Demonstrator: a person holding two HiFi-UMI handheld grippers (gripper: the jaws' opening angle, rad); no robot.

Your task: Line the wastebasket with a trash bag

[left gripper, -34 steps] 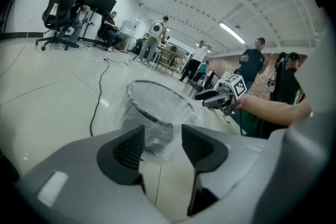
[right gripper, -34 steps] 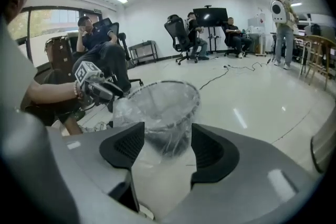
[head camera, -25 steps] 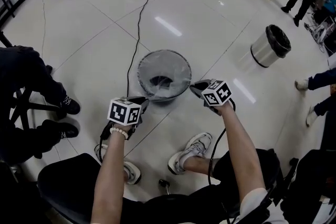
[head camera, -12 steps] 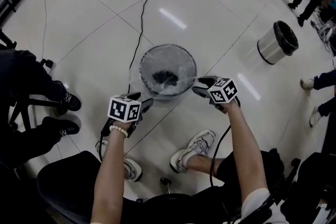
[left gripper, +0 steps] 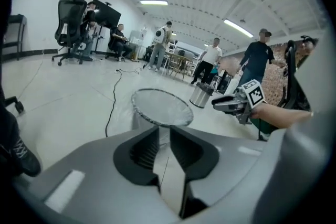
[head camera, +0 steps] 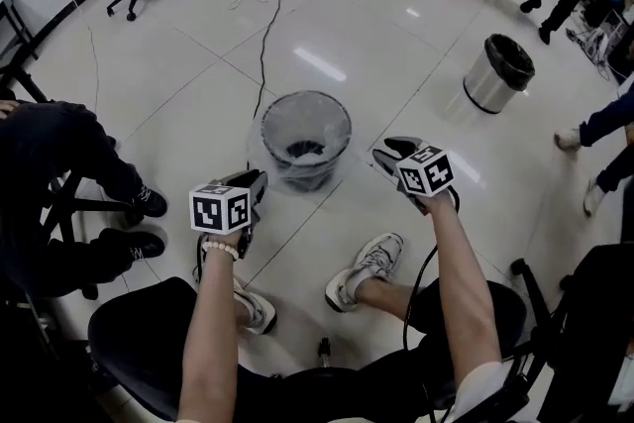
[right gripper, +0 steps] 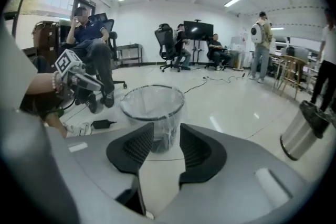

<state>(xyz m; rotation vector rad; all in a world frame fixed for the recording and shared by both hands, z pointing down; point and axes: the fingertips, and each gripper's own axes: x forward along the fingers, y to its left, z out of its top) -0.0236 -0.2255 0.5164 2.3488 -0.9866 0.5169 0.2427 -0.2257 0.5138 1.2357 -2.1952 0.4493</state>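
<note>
Both grippers have come up and back from the basket's rim, where they were a moment ago. The basket has not moved.

Nearest to me, the seated person holds the left gripper (head camera: 255,182) and the right gripper (head camera: 387,152) out over their shoes (head camera: 365,269). Each one's jaws have just been closing a little, but there is a gap in each pair. Nothing is in either gap.

Just past them, on the shiny floor, stands the wastebasket (head camera: 264,130). It sits between the two grippers and a bit farther out, not touching either. The clear trash bag (head camera: 309,117) is already inside it, and its top looks folded over the rim all the way round. I think the job is nearly done. There is a dark patch at the bottom. I cannot tell what it is.

The bag looks thin, soft and very light. It is likely slippery and could rip if pulled hard. The best place to pinch it is the loose edge at the rim, gently. The basket seems light too, so it may slide or tip.

A black cable (head camera: 263,64) runs behind it. Farther off, a steel bin (head camera: 481,92) has a black bag in it. People stand around at the back of the room.
</note>
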